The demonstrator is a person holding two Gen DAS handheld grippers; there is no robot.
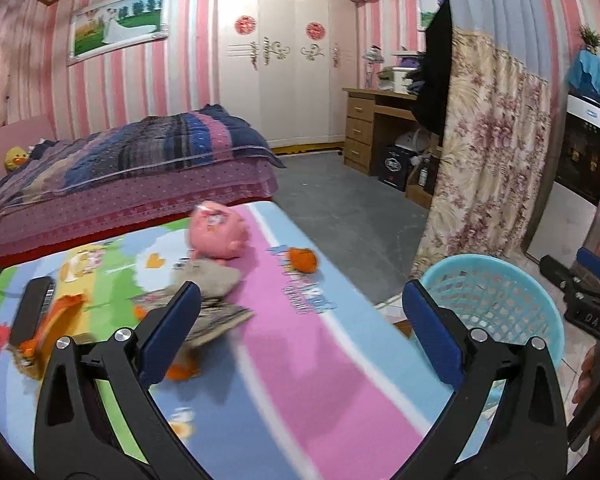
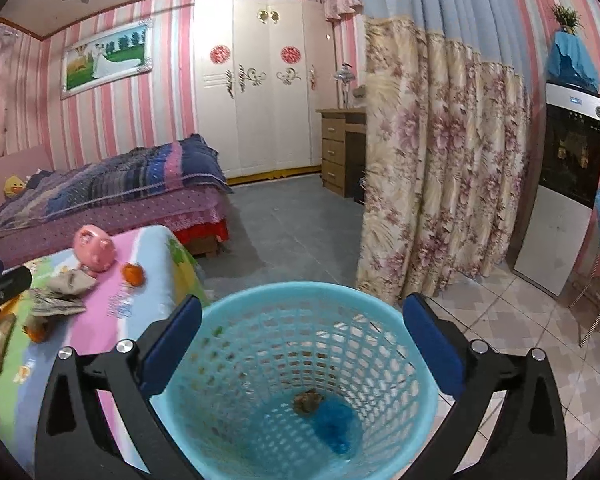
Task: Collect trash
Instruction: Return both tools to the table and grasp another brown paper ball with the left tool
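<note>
Left wrist overlooks table (image 1: 300, 340); right wrist overlooks basket (image 2: 292, 360).

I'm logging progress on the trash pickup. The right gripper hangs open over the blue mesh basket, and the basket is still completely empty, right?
Not quite. The right gripper does hang open above the blue mesh basket, but the basket is not empty: the right wrist view shows a small brownish crumpled piece lying on its bottom.

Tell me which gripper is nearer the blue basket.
Right. The right gripper hangs open directly over the blue basket; the left gripper is open over the table beside it.
</note>
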